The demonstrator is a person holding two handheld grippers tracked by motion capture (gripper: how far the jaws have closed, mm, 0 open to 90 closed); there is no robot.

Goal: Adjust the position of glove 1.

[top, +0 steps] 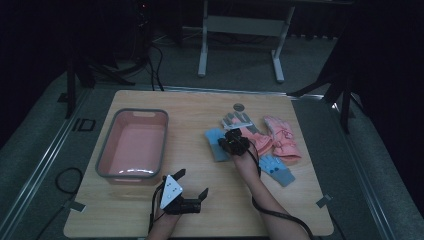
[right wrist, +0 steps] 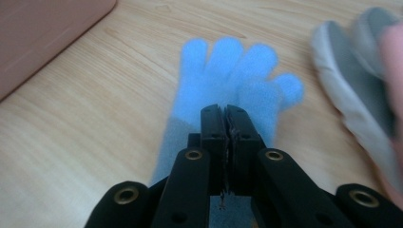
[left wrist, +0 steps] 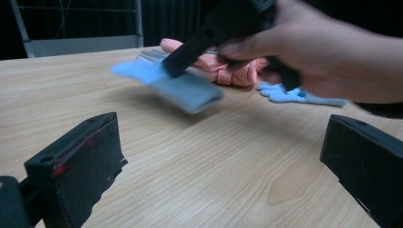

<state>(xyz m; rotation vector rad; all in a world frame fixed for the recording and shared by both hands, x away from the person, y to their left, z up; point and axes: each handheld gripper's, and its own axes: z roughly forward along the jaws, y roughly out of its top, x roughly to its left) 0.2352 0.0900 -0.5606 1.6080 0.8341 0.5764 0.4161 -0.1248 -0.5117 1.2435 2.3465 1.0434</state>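
Observation:
My right gripper (top: 229,140) is shut on a light blue glove (top: 215,144) near the middle of the wooden table (top: 225,210). In the right gripper view the jaws (right wrist: 225,114) meet over the glove (right wrist: 228,71) just below its spread fingers. The left gripper view shows the same glove (left wrist: 183,90) tilted and raised slightly off the wood, with a shadow beneath it. My left gripper (top: 192,181) rests near the front edge, open with nothing between its jaws (left wrist: 218,130).
A pink basin (top: 105,145) stands at the left. To the right of the held glove lie a grey glove (top: 237,120), two pink gloves (top: 282,137) and a second blue glove (top: 277,171). A small grey disc (top: 239,106) lies behind them.

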